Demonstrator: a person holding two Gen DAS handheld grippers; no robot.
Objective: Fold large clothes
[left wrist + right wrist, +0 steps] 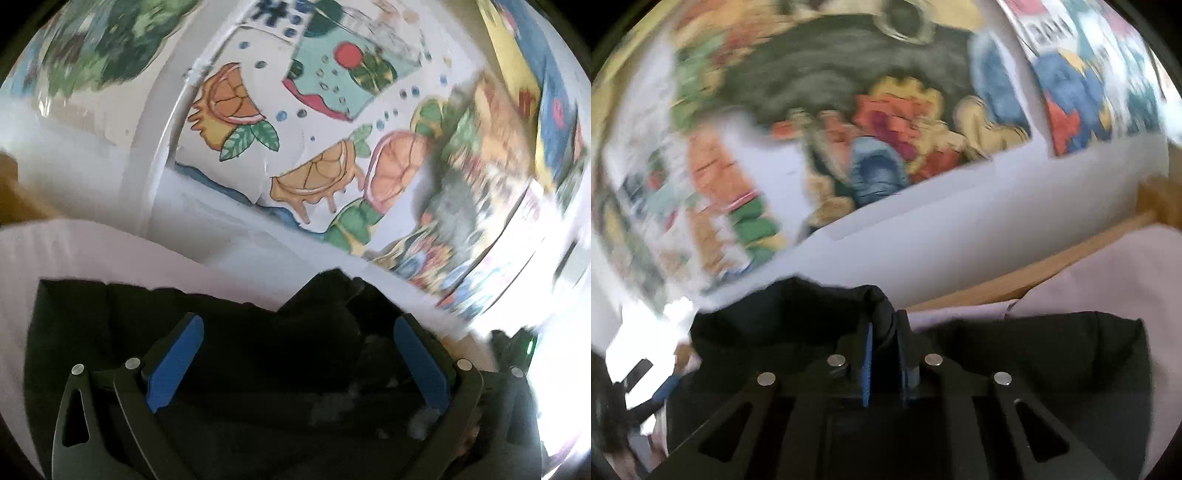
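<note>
The right tool [884,354] pinches a raised fold of the black clothing [1052,354]. The left tool [299,354] is spread wide over it. The clothing lies on a pale pink sheet [92,251], near the painted wall [295,110].

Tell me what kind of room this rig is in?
Likely a bedroom or a kids' room: the black garment lies on a pale pink sheet with a wooden frame edge, beside a wall of colourful fruit murals.

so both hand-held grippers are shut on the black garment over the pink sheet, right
Not both. The left wrist view shows the left hand-held gripper open over the black garment. Only the right hand-held gripper is shut on it, over the pink sheet.
</note>
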